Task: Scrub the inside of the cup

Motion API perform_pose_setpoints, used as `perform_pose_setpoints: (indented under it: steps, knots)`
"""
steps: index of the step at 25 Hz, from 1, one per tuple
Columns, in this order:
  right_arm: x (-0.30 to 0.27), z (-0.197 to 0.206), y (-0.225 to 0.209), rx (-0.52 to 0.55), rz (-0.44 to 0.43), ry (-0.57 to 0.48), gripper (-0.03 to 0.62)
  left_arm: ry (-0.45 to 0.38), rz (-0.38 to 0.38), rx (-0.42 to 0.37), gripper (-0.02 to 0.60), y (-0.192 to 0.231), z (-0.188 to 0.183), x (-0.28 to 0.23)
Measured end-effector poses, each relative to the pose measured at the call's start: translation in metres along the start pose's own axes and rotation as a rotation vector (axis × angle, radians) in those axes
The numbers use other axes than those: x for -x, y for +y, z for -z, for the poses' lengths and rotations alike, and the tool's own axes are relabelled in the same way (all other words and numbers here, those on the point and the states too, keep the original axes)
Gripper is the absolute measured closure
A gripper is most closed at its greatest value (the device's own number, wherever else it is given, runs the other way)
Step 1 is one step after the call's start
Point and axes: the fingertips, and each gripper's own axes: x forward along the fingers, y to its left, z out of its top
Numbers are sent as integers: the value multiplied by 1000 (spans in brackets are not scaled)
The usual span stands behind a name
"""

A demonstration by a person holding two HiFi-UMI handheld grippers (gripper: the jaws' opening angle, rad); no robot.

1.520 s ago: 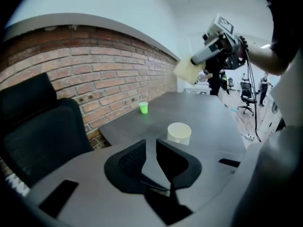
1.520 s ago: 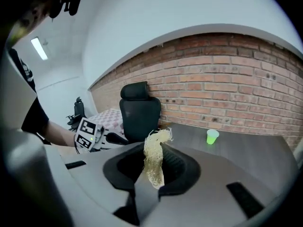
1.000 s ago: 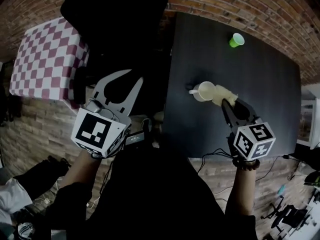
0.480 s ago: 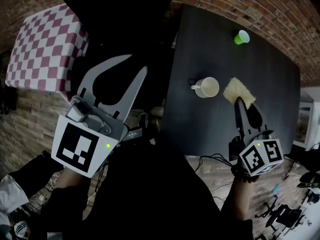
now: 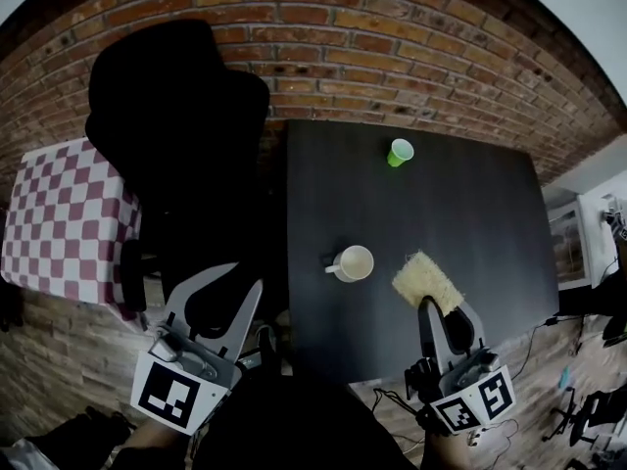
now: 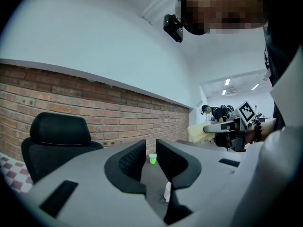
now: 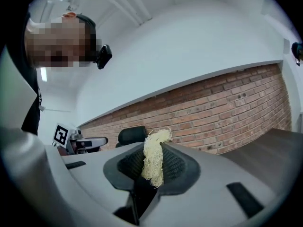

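A cream cup (image 5: 354,262) stands upright on the black table (image 5: 470,213), its handle to the left. My right gripper (image 5: 438,311) hangs near the table's front edge, to the right of the cup and apart from it. It is shut on a pale loofah scrubber (image 5: 427,282), which sticks up between the jaws in the right gripper view (image 7: 154,162). My left gripper (image 5: 237,284) is off the table's left side, open with nothing between its fingers. Through the gap of the left gripper (image 6: 151,148) I see part of the cup (image 6: 167,192).
A small green cup (image 5: 400,152) stands at the far side of the table, also seen as the green cup (image 6: 152,159). A black office chair (image 5: 181,135) is left of the table, and a red-checked cloth (image 5: 59,223) farther left. A brick wall (image 5: 392,57) runs behind.
The right gripper has drawn the scrubber away from the cup, to the right and back toward me. Both grippers sit lower in the head view, which now takes in more of the wall.
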Motion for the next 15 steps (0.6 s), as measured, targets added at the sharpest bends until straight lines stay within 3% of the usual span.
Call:
perform_pose_setpoints:
  steps: [7, 15]
  knots:
    - [8, -15, 6, 17, 4, -45, 503, 12, 51, 18, 505, -20, -5, -13]
    - [4, -14, 5, 32, 18, -43, 505, 10, 56, 21, 505, -18, -7, -20]
